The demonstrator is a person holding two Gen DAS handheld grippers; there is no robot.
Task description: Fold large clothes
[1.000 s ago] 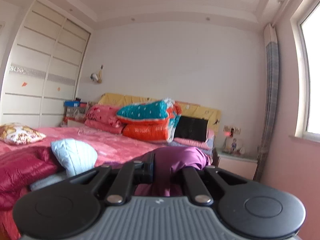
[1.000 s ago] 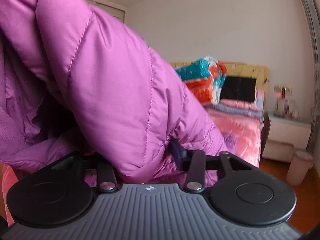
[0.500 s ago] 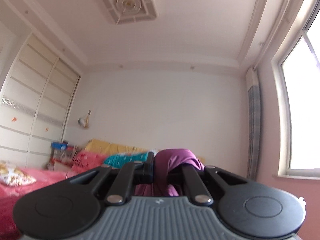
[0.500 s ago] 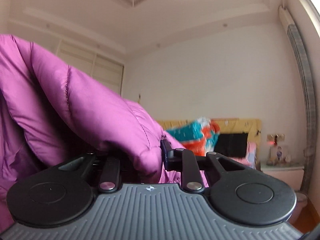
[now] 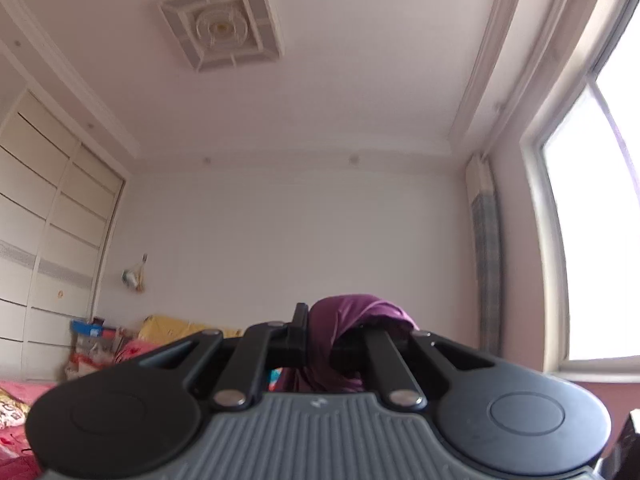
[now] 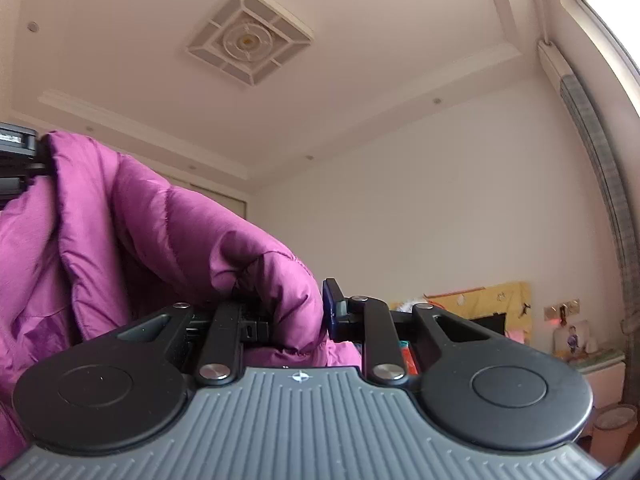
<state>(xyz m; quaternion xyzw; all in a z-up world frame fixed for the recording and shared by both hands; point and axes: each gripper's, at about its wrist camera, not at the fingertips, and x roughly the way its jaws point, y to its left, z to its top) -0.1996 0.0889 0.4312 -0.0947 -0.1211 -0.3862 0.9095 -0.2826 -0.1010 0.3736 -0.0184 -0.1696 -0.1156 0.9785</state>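
White ceiling fills most of what we see, with a square ceiling light [image 5: 220, 26] at about 11 o'clock in the left wrist view and a bright window [image 5: 592, 232] at 3 o'clock. Only a strip of the bed [image 5: 16, 396] shows, cut off at 8 o'clock behind our gripper body. Our left gripper [image 5: 320, 332] is clenched on a fold of the purple padded jacket [image 5: 352, 320], which bulges over and hides the right-hand finger. In the right wrist view our right gripper [image 6: 296, 312] is clamped on a thick roll of the same jacket [image 6: 140, 248]; the cloth covers the left finger and spreads toward 9 o'clock, where it runs out of frame. What hangs below both grippers is hidden from us.
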